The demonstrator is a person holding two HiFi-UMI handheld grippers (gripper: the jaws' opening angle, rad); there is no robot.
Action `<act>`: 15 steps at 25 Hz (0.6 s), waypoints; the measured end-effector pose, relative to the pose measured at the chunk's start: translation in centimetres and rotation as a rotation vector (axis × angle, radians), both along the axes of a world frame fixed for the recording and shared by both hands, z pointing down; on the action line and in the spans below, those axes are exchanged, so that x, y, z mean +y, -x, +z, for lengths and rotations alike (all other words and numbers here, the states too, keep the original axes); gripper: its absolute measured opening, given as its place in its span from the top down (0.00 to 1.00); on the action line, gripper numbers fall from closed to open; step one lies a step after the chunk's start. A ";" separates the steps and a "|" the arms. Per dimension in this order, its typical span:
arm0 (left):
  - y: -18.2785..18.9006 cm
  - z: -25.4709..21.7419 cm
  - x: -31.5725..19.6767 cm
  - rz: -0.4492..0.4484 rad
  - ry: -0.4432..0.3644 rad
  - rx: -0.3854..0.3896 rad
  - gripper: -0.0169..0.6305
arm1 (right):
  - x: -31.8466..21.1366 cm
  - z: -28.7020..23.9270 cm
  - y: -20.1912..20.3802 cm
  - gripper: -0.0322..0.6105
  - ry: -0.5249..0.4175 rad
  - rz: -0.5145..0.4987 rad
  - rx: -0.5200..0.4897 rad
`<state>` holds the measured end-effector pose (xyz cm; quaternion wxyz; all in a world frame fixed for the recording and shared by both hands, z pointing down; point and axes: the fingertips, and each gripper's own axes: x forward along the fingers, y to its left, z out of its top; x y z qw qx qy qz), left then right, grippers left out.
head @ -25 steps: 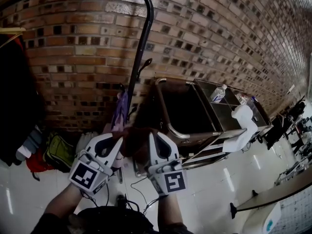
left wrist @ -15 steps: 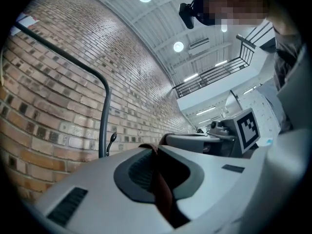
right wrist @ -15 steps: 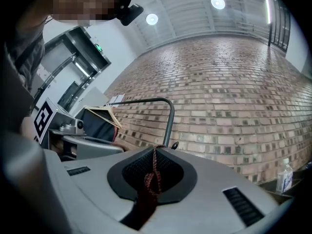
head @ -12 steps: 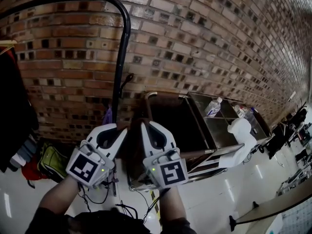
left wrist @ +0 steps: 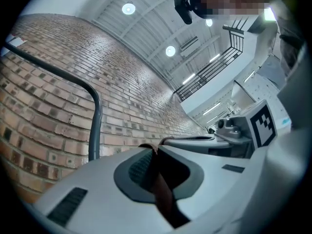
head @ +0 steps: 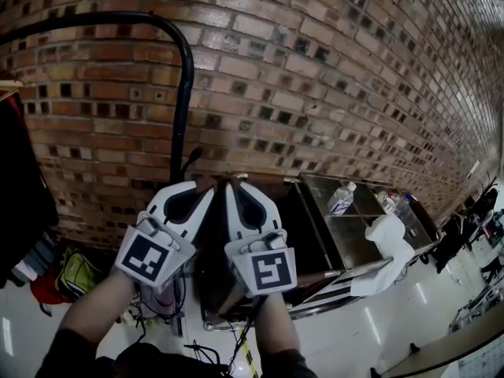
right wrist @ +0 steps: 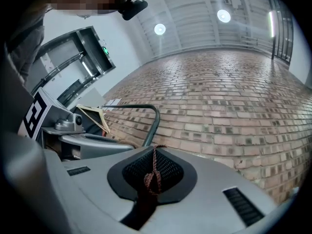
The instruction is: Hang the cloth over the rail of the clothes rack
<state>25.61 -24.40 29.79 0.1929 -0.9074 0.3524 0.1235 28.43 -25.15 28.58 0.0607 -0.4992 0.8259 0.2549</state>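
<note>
Both tools had risen together since a second ago, side by side, carrying the dark brown woven cloth point(head: 211, 250) higher against the red brick wall point(head: 331, 93). The left gripper point(head: 197, 191) was clamped on a cloth edge and the right gripper point(head: 234, 189) was clenched on a frayed corner. The cloth hung between and below them, not yet touching the black curved metal rail point(head: 94, 20) up and to the left. The lift looked underway, with draping over the rail still to do.
</note>
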 end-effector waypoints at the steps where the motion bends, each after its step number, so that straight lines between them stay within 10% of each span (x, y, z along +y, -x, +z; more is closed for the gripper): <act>1: -0.2 -0.7 -0.5 0.006 -0.008 0.004 0.91 | -0.6 -0.7 -0.1 0.91 -0.005 0.004 -0.006; 15: -3.5 -8.9 -6.4 0.107 -0.069 0.044 0.91 | -6.6 -8.5 -2.6 0.91 -0.121 0.141 -0.018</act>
